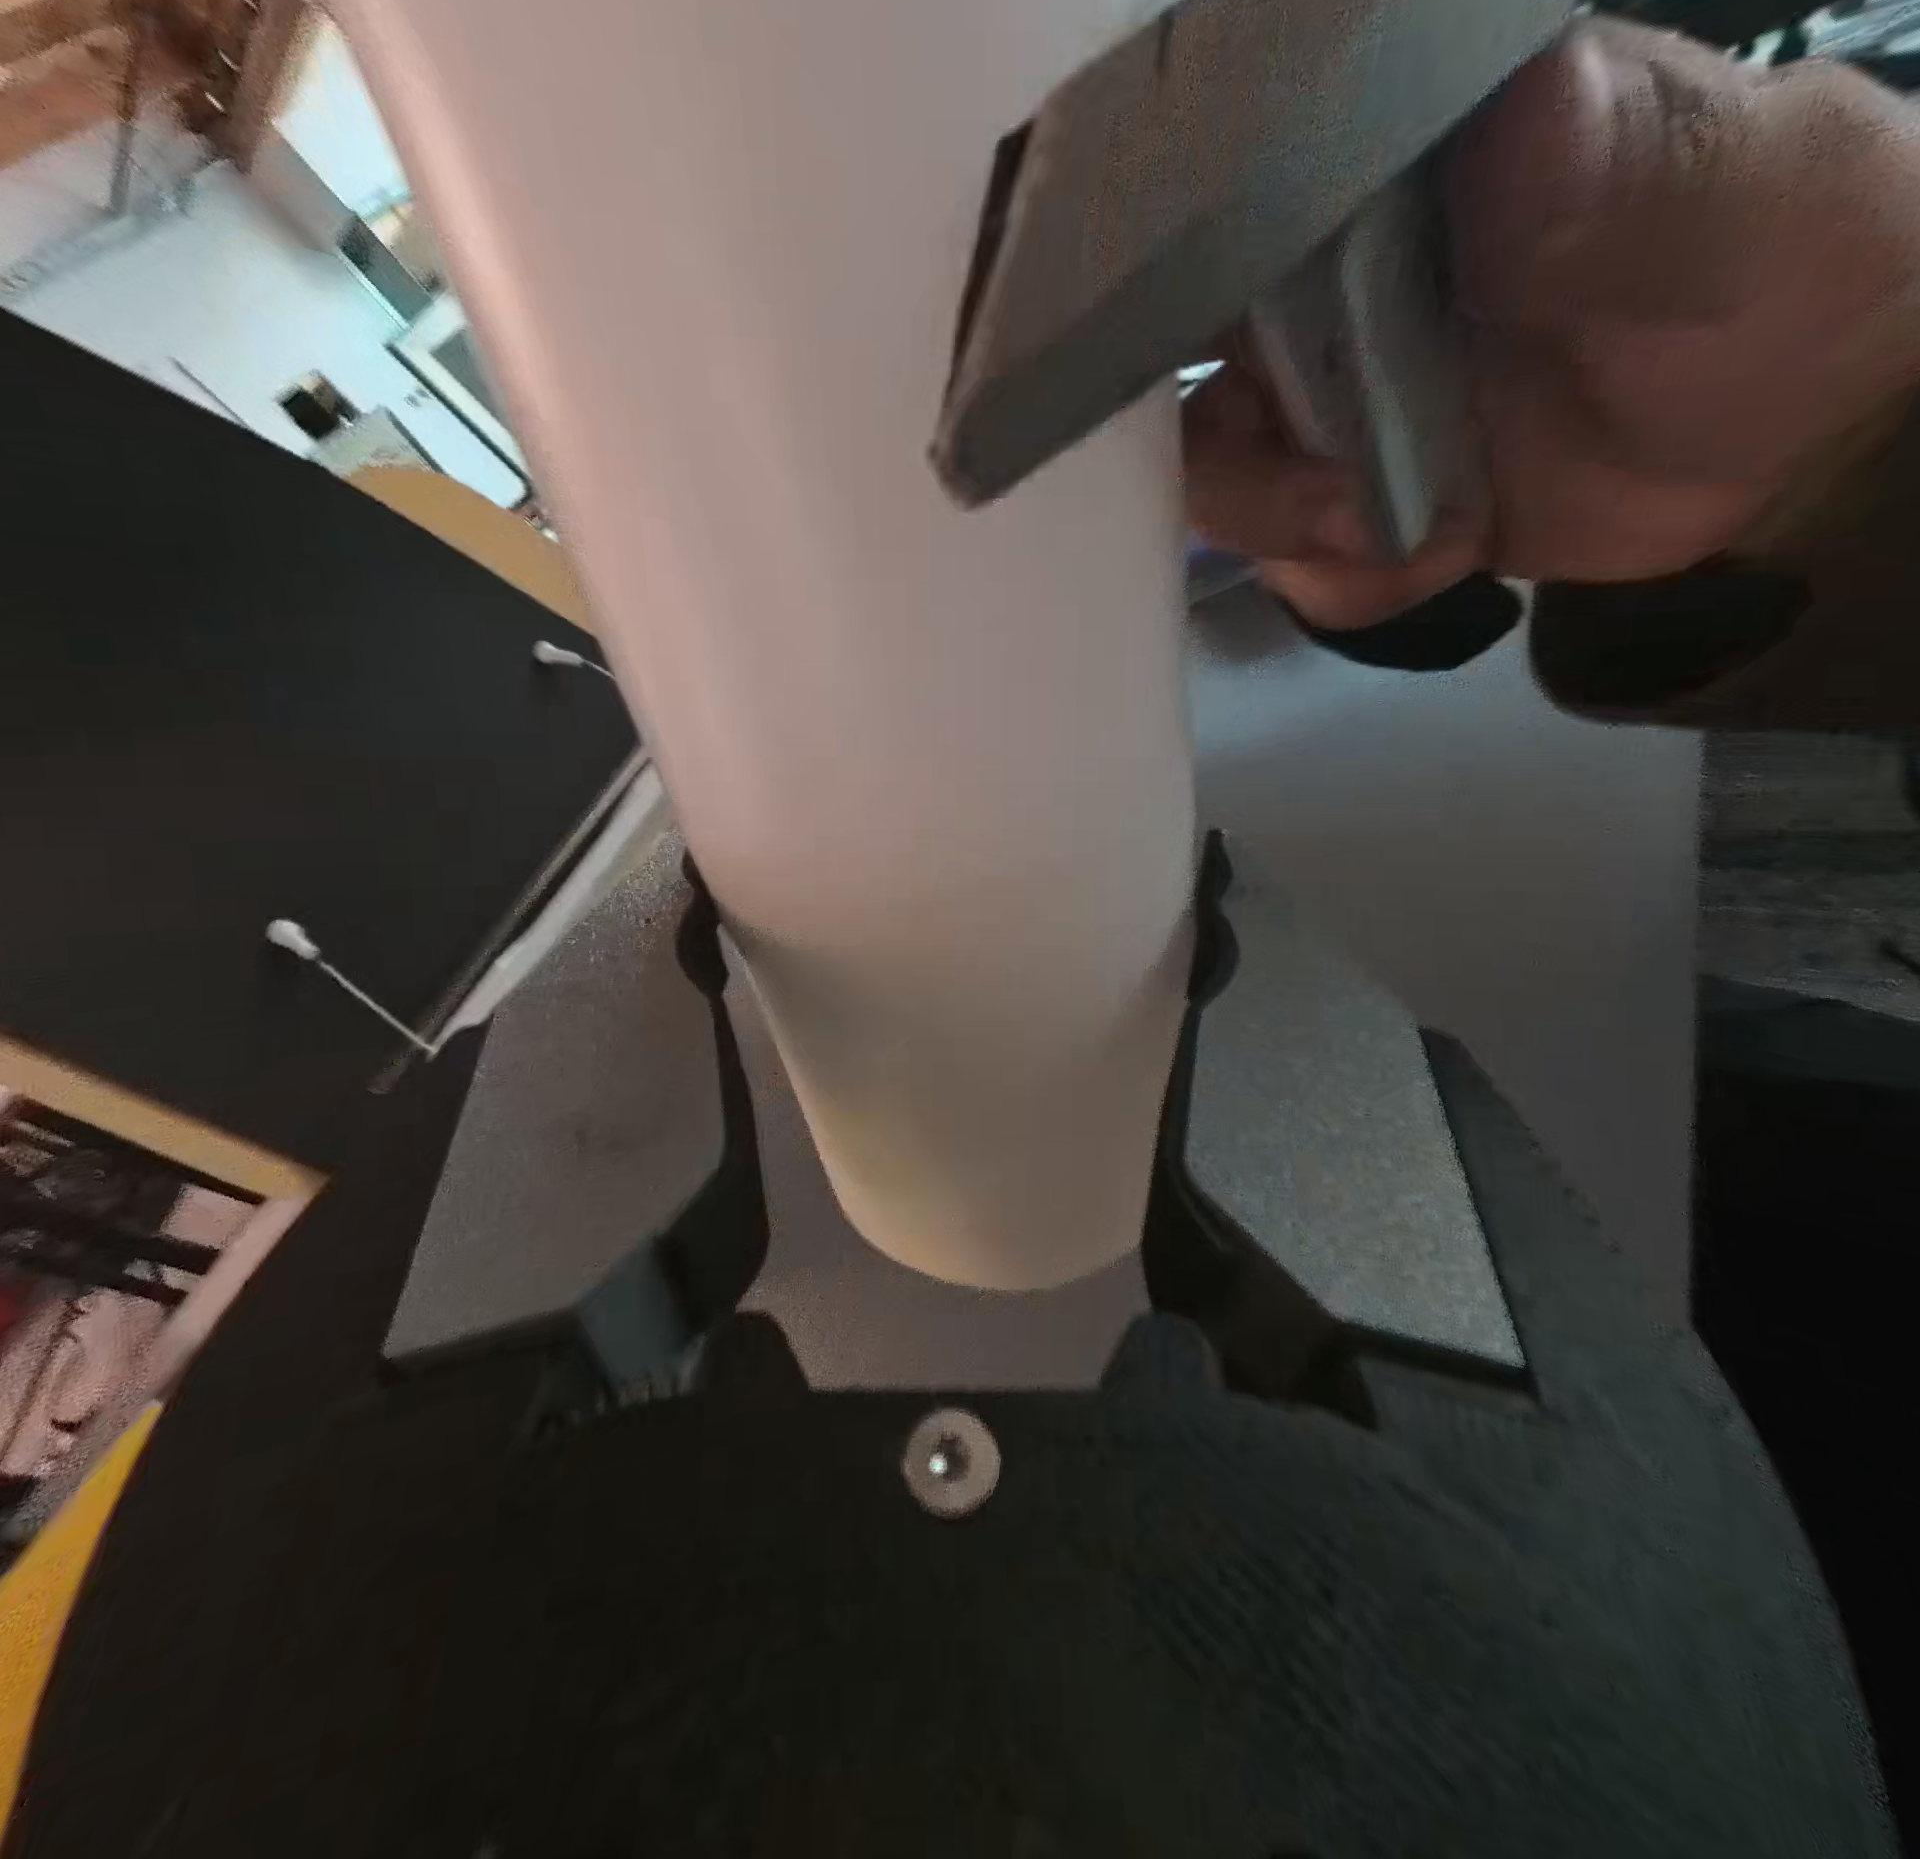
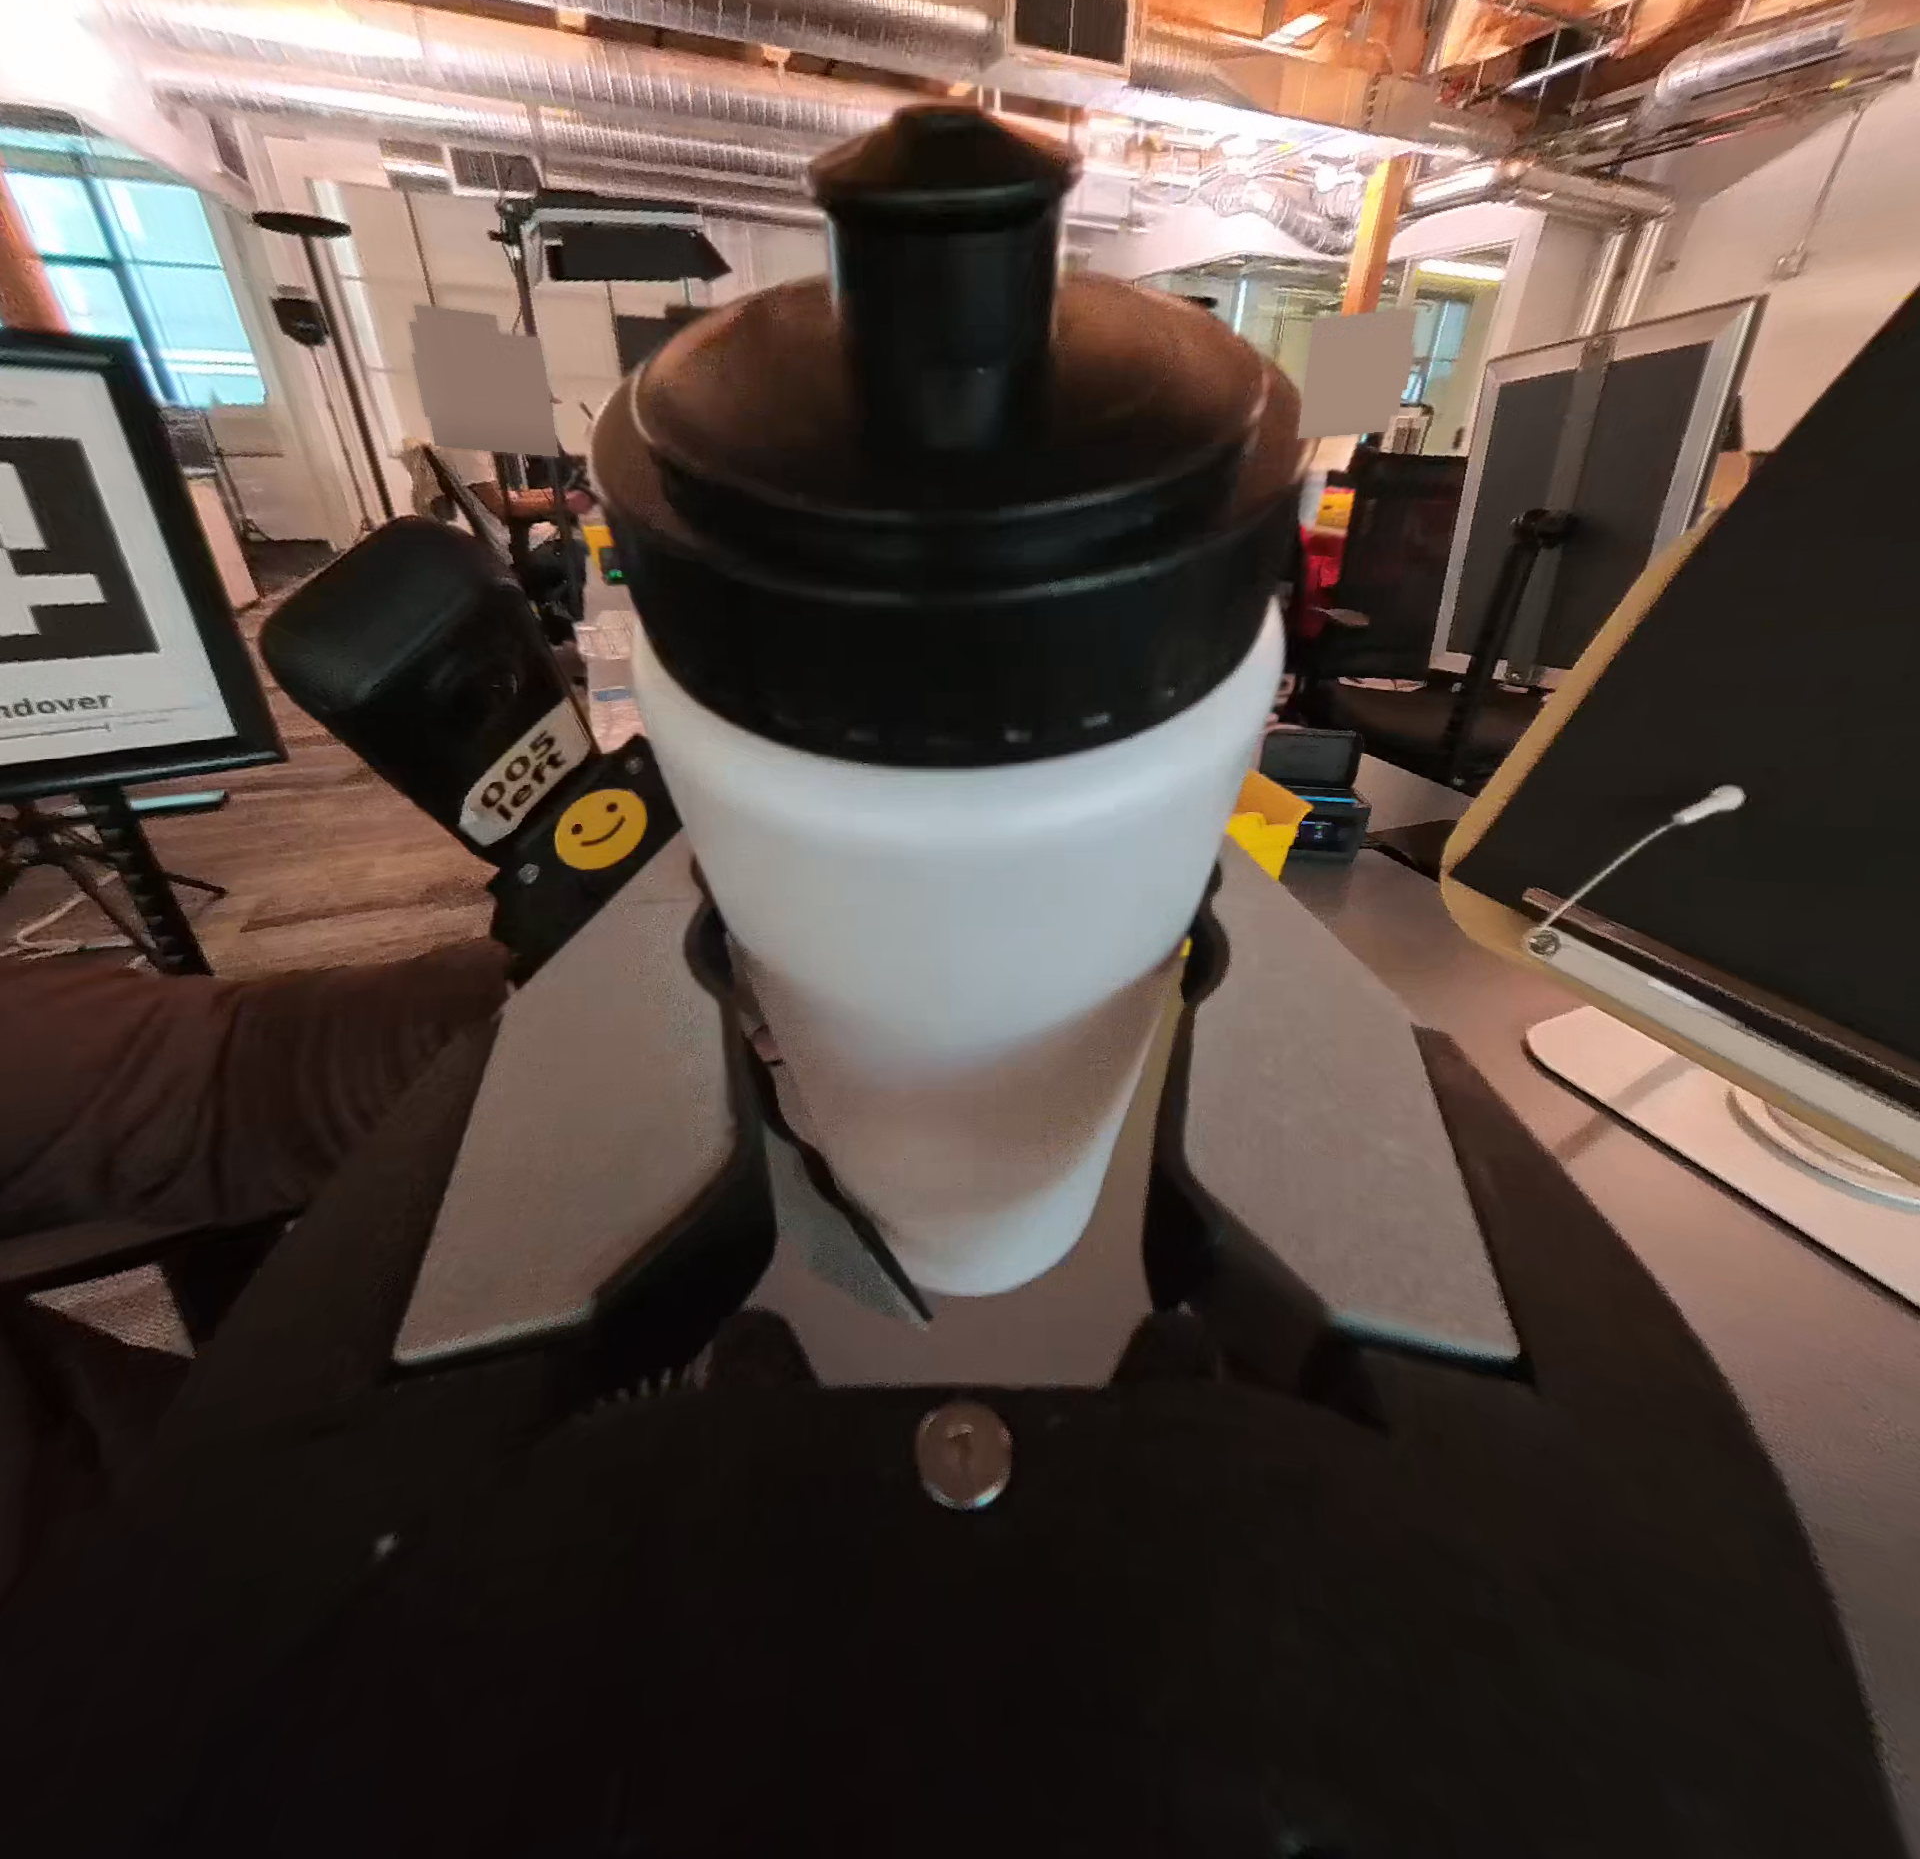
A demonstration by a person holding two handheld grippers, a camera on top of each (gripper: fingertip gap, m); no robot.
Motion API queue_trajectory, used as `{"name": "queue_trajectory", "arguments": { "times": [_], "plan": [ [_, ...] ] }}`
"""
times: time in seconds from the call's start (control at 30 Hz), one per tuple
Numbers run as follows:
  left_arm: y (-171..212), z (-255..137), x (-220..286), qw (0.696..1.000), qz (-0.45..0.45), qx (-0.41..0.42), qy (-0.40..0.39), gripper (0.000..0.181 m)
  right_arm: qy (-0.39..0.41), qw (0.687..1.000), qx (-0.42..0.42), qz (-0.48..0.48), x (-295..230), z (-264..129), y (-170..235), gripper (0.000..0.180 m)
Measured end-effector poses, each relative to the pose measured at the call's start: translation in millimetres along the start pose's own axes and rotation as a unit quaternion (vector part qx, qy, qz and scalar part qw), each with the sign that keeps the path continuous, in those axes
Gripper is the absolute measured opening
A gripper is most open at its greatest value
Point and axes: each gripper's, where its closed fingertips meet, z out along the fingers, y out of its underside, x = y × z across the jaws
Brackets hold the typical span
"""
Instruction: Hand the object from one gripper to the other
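A white plastic bottle (image 2: 935,926) with a black screw cap and spout (image 2: 951,521) stands upright between the fingers of my right gripper (image 2: 956,936), which touch both of its sides. In the left wrist view the same bottle (image 1: 831,562) runs away from the camera. My left gripper (image 1: 951,905) closes on its lower body, with the bottle's base near the camera. The right gripper's grey plate (image 1: 1195,230) and the hand holding it (image 1: 1662,303) show at the upper right. The left gripper's black body (image 2: 436,666) shows behind the bottle on the left.
A black panel with a tan edge (image 2: 1714,718) on a silver stand (image 2: 1683,1103) stands to the right on the grey table (image 2: 1455,978). A framed sign on an easel (image 2: 94,583) stands at left. A yellow object (image 2: 1262,822) and a black case (image 2: 1314,781) lie behind. The tips of one gripper are about 7 centimetres away from the tips of the other.
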Motion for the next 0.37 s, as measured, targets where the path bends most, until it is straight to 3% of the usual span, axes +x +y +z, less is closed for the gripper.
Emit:
{"name": "queue_trajectory", "arguments": {
  "times": [0.13,0.2,0.3,0.37],
  "plan": [
    [11.7,3.9,3.0,1.0,-0.019,-0.008,0.015,0.089,0.022,0.998,-0.053,-0.038,8.7,-1.6,13.2,0.085],
    [12.1,-2.2,-0.7,0.998,-0.054,0.005,0.034,0.076,0.066,0.992,-0.077,-0.081,20.8,-6.1,15.4,0.085],
    [6.4,-14.3,-7.2,0.986,-0.141,0.029,0.08,0.091,0.128,0.97,-0.143,-0.151,39.2,-13.6,27.8,0.085],
    [4.9,-17.8,-17.9,0.982,-0.174,0.034,0.069,0.097,0.151,0.956,-0.176,-0.181,45.3,-13.9,35.8,0.086]
  ]
}}
